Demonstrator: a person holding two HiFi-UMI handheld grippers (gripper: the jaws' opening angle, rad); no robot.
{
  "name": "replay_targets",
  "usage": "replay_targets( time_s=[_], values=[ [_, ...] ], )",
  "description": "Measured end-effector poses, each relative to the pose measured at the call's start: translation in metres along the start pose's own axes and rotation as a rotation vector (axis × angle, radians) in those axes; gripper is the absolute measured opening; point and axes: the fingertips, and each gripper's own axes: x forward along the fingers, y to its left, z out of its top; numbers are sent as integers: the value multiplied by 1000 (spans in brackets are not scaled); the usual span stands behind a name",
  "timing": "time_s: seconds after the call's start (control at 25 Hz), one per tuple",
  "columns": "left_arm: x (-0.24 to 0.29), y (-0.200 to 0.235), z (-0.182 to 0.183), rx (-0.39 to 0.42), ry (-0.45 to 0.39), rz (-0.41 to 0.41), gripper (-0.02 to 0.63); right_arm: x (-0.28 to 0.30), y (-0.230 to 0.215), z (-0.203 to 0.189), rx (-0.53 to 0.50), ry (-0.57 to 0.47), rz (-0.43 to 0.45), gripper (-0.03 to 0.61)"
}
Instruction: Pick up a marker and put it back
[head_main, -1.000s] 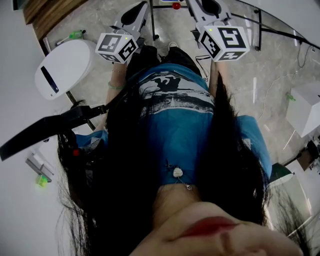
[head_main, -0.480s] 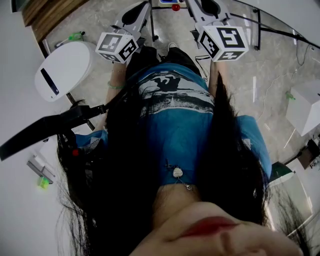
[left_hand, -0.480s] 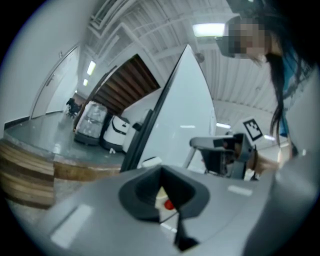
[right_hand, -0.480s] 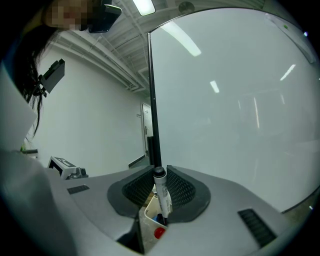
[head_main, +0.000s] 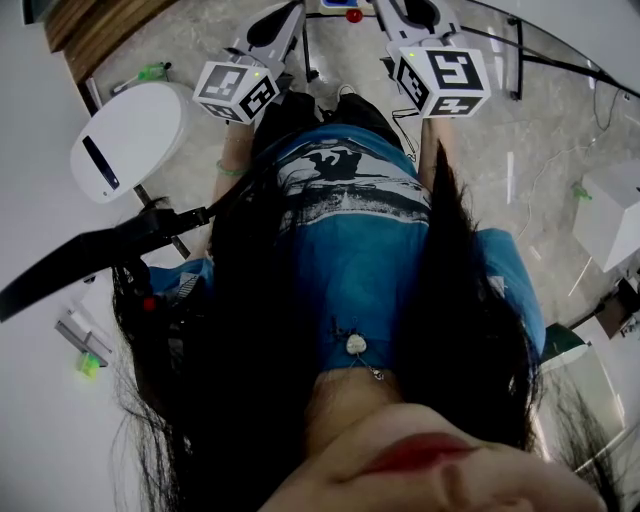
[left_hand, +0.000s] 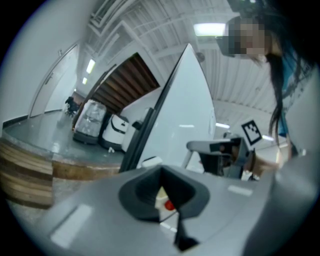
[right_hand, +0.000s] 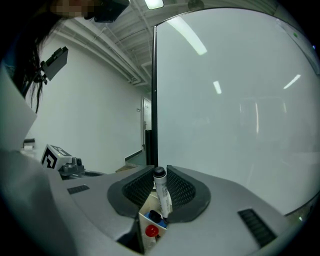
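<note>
In the right gripper view a white marker with a black cap (right_hand: 161, 192) stands upright between the ribbed pads, and my right gripper (right_hand: 159, 176) is shut on it. Below it sits a small white holder (right_hand: 148, 229) with a red cap and a blue cap inside. My left gripper (left_hand: 161, 174) holds nothing; its dark pads stand a narrow gap apart, and the same holder with a red cap (left_hand: 169, 205) shows through the gap. In the head view both marker cubes, left (head_main: 235, 90) and right (head_main: 443, 80), are at the top, with the red cap (head_main: 352, 13) between the grippers.
A large white board (right_hand: 235, 100) with a black post (right_hand: 154, 100) rises straight ahead of the jaws. The person's hair and blue shirt (head_main: 360, 250) fill the head view. A white rounded machine (head_main: 125, 135) stands on the floor at left, a white box (head_main: 610, 215) at right.
Both marker cubes have shifted very slightly toward the top of the head view. The marker stays in the right jaws.
</note>
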Motion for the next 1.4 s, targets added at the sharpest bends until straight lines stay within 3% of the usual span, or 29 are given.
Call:
replay_targets(
  time_s=[0.28, 0.56, 1.0, 1.2, 1.4],
  values=[
    [-1, 5, -1, 0, 4, 12, 2, 20, -1, -33, -72, 86, 9, 83],
    [-4, 12, -1, -6, 5, 35, 2, 40, 0, -77, -215, 232, -1, 83],
    [-7, 16, -6, -10, 17, 45, 2, 58, 7, -88, -135, 216, 24, 84],
    [-8, 17, -6, -13, 17, 50, 2, 60, 25, -84, -26, 180, 113, 86],
    [-8, 15, -8, -14, 19, 43, 2, 59, 38, -86, -41, 195, 157, 87]
  ],
)
